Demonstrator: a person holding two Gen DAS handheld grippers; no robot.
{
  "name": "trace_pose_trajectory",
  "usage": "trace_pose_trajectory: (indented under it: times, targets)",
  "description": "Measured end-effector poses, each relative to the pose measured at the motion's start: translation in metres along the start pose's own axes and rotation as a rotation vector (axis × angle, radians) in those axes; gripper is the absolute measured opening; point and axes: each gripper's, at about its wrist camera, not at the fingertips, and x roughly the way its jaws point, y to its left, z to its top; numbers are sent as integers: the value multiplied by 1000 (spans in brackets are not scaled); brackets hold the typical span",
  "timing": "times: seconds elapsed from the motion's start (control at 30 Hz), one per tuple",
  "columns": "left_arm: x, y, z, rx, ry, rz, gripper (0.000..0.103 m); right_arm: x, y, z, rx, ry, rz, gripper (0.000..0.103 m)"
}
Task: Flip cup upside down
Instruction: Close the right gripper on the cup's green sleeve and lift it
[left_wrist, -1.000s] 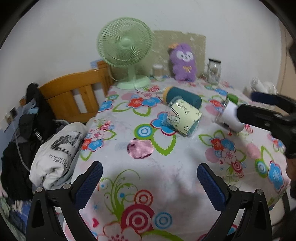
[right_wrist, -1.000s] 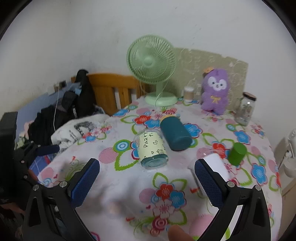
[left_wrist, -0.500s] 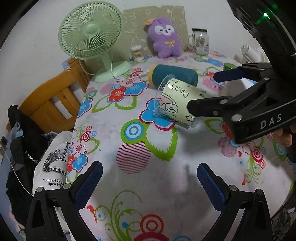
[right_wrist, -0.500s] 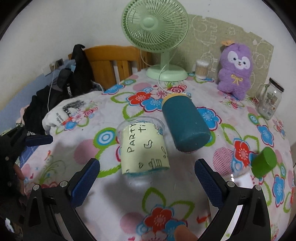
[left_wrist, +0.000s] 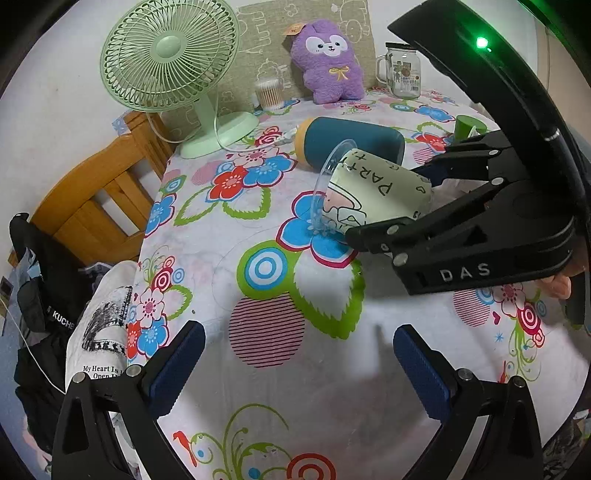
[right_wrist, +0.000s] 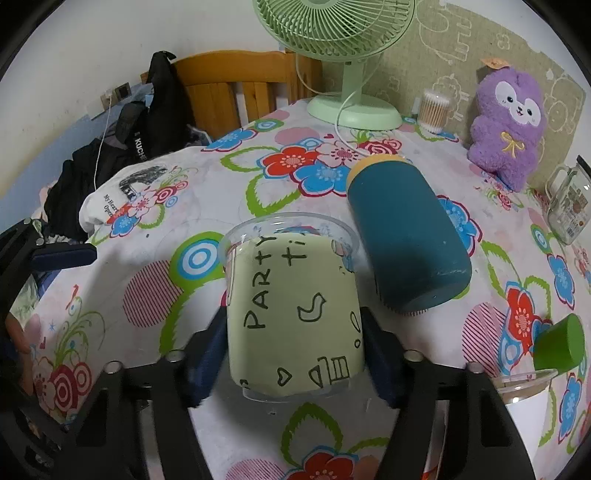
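Observation:
A clear plastic cup (right_wrist: 295, 310) with a pale green "PARTY" sleeve lies on its side on the flowered tablecloth, its mouth pointing away from the right wrist camera. My right gripper (right_wrist: 293, 343) has closed its fingers against both sides of the cup near its base. In the left wrist view the cup (left_wrist: 369, 195) sits between the right gripper's black fingers (left_wrist: 391, 232). My left gripper (left_wrist: 299, 365) is open and empty, low over the near part of the table, well short of the cup.
A teal bottle (right_wrist: 402, 236) lies on its side just beside the cup. A green cup (right_wrist: 557, 343) and a clear cup lie at right. A green fan (left_wrist: 173, 70), purple plush (left_wrist: 328, 62), cotton-swab tub and glass jar (left_wrist: 402, 70) stand at the back. A wooden chair (left_wrist: 96, 199) with clothes is left.
My right gripper has moved forward to the cup and closed its fingers on it. My left gripper has moved closer over the table and stayed open.

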Motion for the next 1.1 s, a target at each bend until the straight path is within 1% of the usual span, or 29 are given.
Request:
trace_pose_trajectory:
  times: [0.3, 0.43, 0.6, 0.73, 0.8, 0.93, 1.1]
  targets:
    - [-17, -2, -5, -17, -25, -11, 103, -35, 6, -7, 3, -75, -8, 65]
    - [-32, -9, -10, -14, -51, -23, 103, -60, 18, -17, -16, -114, -9, 65]
    - [-55, -22, -25, -17, -83, -55, 103, -92, 34, -37, -45, -139, -25, 65]
    - [-72, -36, -43, -20, -103, -88, 103, -113, 42, -58, -40, -123, -44, 65]
    - [-79, -44, -52, -26, -112, -103, 103, -120, 44, -70, -29, -117, -37, 65]
    - [-85, -58, -69, -69, -100, -172, 103, -125, 49, -93, -6, -97, -50, 65]
    - [-85, -77, -84, -76, -90, -181, 103, -125, 51, -120, 22, -79, -59, 65]
